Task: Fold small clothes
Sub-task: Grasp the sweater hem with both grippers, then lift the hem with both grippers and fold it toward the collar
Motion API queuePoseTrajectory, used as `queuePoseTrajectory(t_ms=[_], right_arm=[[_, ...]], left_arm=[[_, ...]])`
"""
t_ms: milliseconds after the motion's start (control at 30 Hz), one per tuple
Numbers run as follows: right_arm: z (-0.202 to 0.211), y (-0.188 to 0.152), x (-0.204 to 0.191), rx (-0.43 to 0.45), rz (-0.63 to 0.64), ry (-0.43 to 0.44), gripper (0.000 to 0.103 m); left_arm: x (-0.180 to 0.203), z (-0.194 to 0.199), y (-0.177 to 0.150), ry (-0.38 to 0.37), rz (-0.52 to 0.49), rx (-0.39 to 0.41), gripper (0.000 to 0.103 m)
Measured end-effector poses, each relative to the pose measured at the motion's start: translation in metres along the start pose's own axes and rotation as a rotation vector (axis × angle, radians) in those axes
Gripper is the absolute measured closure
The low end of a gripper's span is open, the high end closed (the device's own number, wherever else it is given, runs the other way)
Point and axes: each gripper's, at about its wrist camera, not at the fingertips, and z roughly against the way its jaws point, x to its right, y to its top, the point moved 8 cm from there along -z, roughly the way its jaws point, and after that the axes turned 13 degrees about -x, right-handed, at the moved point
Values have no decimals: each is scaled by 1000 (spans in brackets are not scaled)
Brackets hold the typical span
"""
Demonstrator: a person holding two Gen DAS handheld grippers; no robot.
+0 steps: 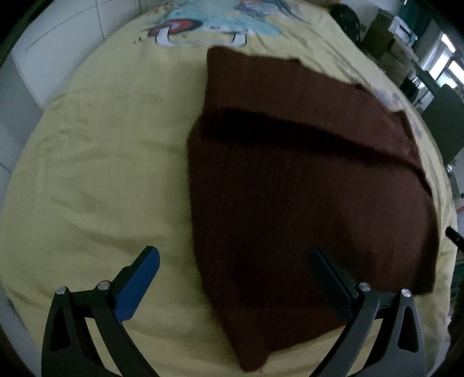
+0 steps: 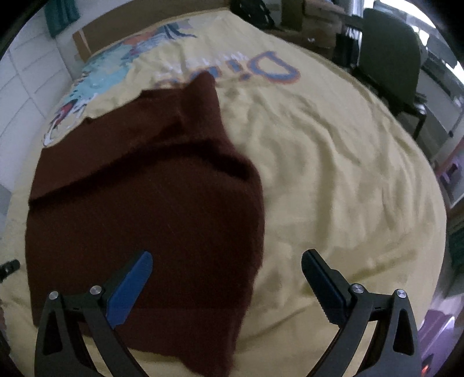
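The left tongs [image 1: 235, 278] stand wide apart and hold nothing; one blue pad [image 1: 139, 287] hangs over bare sheet, while the opposite dark pad [image 1: 330, 281] hangs over cloth. The right tongs [image 2: 227, 282] are likewise spread wide and empty, with the blue pad [image 2: 130, 290] over cloth and the dark pad [image 2: 322, 287] over bare sheet. Between and ahead of both tongs lies the brown knitted garment [image 1: 304, 203], flat on the bed, with its far portion folded over so that a dark fold line crosses it. In the right wrist view, a narrow section of the garment [image 2: 203, 98] extends away from the tongs. Beneath it is the yellow bed sheet [image 1: 101, 162], wrinkled, with a cartoon print [image 1: 203, 26] at the far end. Beyond the right tongs, past the bed edge, stands a dark chair [image 2: 388, 55].
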Motion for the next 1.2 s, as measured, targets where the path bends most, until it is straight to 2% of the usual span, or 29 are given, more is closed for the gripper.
queuePoseTrajectory(t_ms=[300, 567, 667, 733, 767, 800, 833, 900, 933, 967, 1000, 1033, 1067, 1200], right_arm=[[-37, -41, 7, -112, -10, 23, 1], [-40, -50, -1, -137, 19, 44, 1], [-47, -54, -9, -176, 37, 59, 1], [-51, -56, -13, -199, 48, 55, 1], [-53, -57, -14, -210, 55, 44, 1], [-54, -58, -15, -222, 56, 36, 1], [-55, -58, -15, -233, 54, 34, 4], [-58, -61, -15, -263, 41, 34, 24], [-58, -62, -15, -273, 34, 37, 44], [-59, -63, -15, -283, 31, 57, 56], [-59, -63, -17, -292, 29, 78, 62], [-57, -63, -18, -296, 29, 97, 82], [-54, -62, -18, -296, 28, 114, 90], [-38, -51, -22, -269, 52, 145, 91]], left_arm=[[-12, -35, -46, 10, 17, -115, 1], [3, -55, -61, -18, -26, -178, 2], [10, -57, -65, -39, -51, -184, 17], [11, -55, -64, -62, -49, -180, 37], [12, -53, -65, -75, -50, -178, 43], [12, -52, -65, -92, -50, -176, 58], [13, -50, -65, -122, -49, -177, 74], [18, -48, -67, -183, -50, -190, 89], [19, -48, -69, -190, -54, -191, 92], [22, -46, -69, -188, -66, -189, 92], [24, -43, -69, -186, -79, -186, 93], [26, -40, -69, -187, -85, -178, 94], [27, -35, -67, -193, -85, -170, 94], [21, -9, -56, -239, -78, -120, 94]])
